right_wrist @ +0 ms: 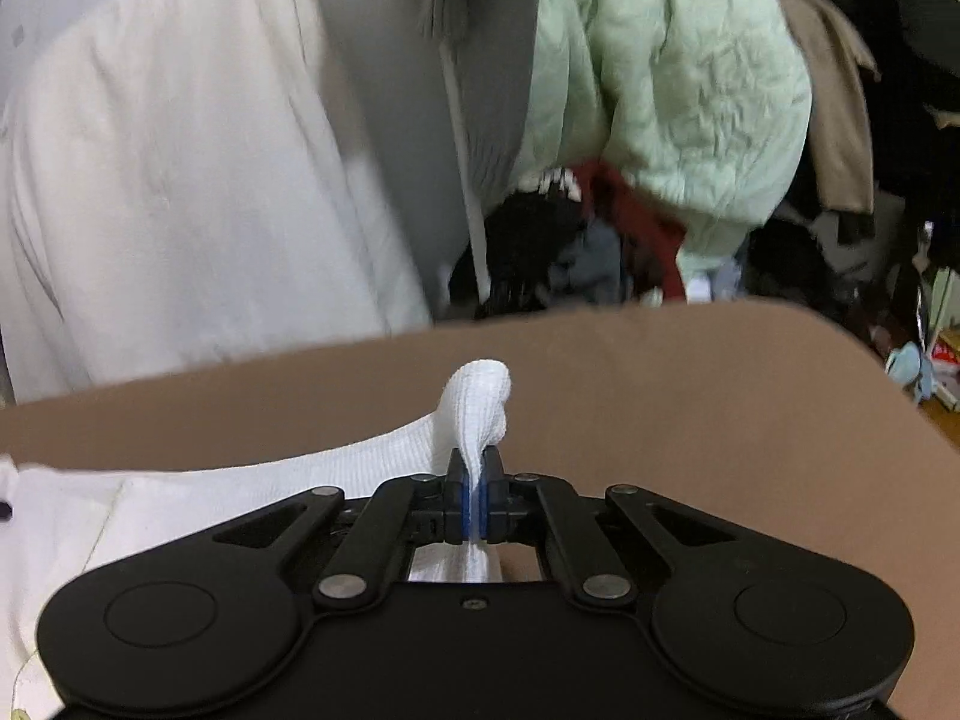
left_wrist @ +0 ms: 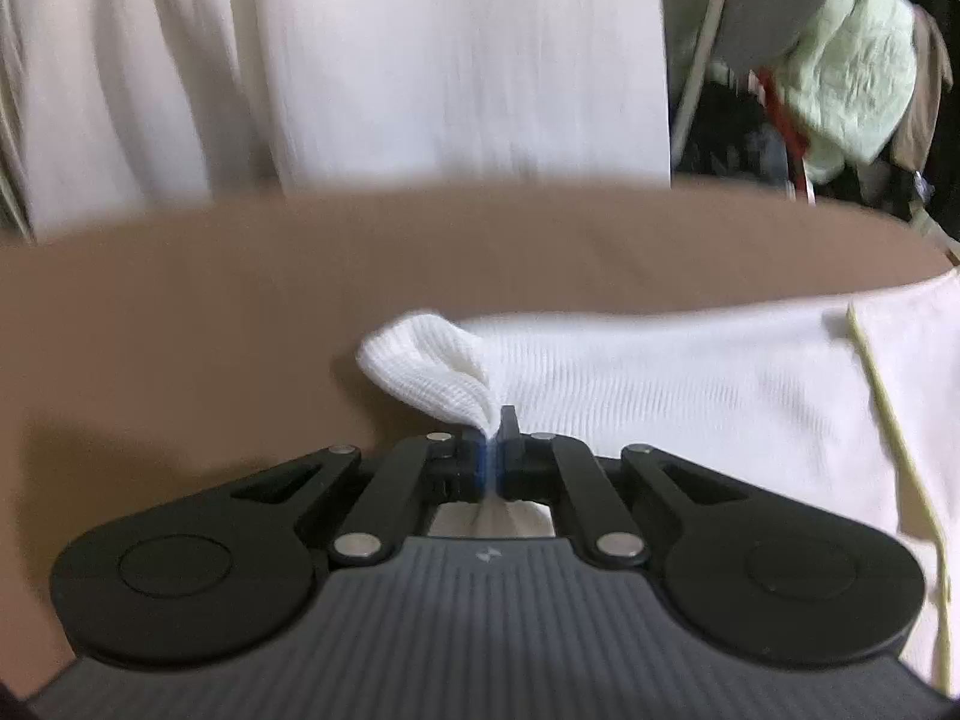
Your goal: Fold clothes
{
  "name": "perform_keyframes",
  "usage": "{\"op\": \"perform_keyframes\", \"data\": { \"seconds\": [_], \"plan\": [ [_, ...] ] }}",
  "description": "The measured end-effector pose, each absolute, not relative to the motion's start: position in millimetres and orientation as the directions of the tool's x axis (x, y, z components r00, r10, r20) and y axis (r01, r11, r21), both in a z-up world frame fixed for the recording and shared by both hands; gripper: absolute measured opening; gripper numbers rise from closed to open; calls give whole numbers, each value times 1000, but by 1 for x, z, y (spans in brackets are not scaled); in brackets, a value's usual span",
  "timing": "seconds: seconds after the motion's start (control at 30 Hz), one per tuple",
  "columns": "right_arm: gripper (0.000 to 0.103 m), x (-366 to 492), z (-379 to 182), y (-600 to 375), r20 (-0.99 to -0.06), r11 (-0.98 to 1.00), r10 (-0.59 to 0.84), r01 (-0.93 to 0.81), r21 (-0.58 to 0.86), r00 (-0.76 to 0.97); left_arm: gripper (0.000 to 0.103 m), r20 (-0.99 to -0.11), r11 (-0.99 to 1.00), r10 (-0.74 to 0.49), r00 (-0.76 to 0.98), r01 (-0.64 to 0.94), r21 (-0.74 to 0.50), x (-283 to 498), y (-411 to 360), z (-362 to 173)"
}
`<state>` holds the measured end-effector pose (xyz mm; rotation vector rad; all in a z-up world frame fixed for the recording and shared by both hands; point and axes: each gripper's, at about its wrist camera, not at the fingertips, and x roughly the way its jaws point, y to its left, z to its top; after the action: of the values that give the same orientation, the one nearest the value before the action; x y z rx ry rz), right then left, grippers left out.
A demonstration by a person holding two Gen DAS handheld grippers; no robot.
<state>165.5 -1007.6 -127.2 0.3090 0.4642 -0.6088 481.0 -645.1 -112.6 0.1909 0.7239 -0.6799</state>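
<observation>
A white ribbed garment lies on a brown table, spreading to the right in the left wrist view. My left gripper is shut on a bunched corner of it, and a loop of fabric sticks out past the pads. In the right wrist view the same white garment spreads to the left. My right gripper is shut on another bunched corner, with a rounded tuft standing up above the pads. A thin yellowish seam runs down the cloth at the right.
Beyond the brown table's far edge hang white cloths, a grey garment and a pale green quilted jacket. Dark and red clothes are piled behind. Small clutter sits at the far right.
</observation>
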Motion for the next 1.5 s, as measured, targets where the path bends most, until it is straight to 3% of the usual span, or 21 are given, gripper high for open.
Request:
{"op": "perform_keyframes", "data": {
  "seconds": [0.13,0.3,0.4,0.47,0.5,0.53,0.57,0.63,0.67,0.77,0.93,0.97,1.0,1.03,1.13,1.2,1.33,1.5],
  "plan": [
    [3,170,-121,-999,-456,772,-517,625,118,725,3,-542,796,-445,713,593,127,475,-645,-99],
    [3,185,-124,-1003,-451,734,-588,677,50,671,9,-570,733,-416,708,632,251,481,-658,-123],
    [4,201,-146,-1013,-545,662,-649,748,-60,531,31,-599,717,-367,711,627,305,490,-668,-136],
    [16,208,-151,-1014,-558,598,-685,799,-65,468,41,-615,750,-347,708,604,272,500,-660,-134],
    [15,212,-153,-1015,-564,565,-701,822,-68,436,45,-623,766,-358,696,601,230,503,-650,-131],
    [17,214,-152,-1012,-552,542,-719,838,-65,422,53,-628,780,-368,686,595,193,506,-641,-128],
    [25,213,-142,-999,-499,565,-725,824,-35,476,53,-627,793,-372,684,586,169,511,-632,-124],
    [43,216,-123,-978,-454,694,-610,714,88,649,53,-630,814,-382,676,568,117,525,-616,-120],
    [45,219,-116,-970,-444,754,-523,638,157,728,53,-637,821,-395,662,565,78,533,-607,-119],
    [46,259,-116,-964,-533,825,-77,354,441,843,53,-661,840,-426,617,542,-35,549,-586,-117],
    [51,316,-151,-938,-629,798,61,341,497,775,53,-686,826,-445,576,559,-67,542,-577,-125],
    [51,322,-157,-933,-636,801,70,337,495,768,53,-686,817,-448,573,575,-53,537,-579,-126],
    [44,328,-162,-928,-641,808,78,329,490,764,53,-686,807,-450,571,589,-40,532,-581,-128],
    [7,331,-161,-920,-638,833,70,307,460,767,53,-687,799,-453,569,600,-30,528,-583,-129],
    [5,327,-134,-898,-547,931,-101,273,242,831,53,-688,783,-472,551,621,-39,521,-588,-132],
    [5,325,-122,-905,-504,931,-196,321,173,841,53,-700,765,-499,511,639,-79,520,-591,-135],
    [4,340,-134,-910,-585,929,-231,356,106,777,56,-709,728,-560,429,664,-173,516,-598,-144],
    [4,349,-148,-910,-618,907,-261,407,106,741,56,-708,738,-521,477,668,-93,502,-606,-146]
  ]
}}
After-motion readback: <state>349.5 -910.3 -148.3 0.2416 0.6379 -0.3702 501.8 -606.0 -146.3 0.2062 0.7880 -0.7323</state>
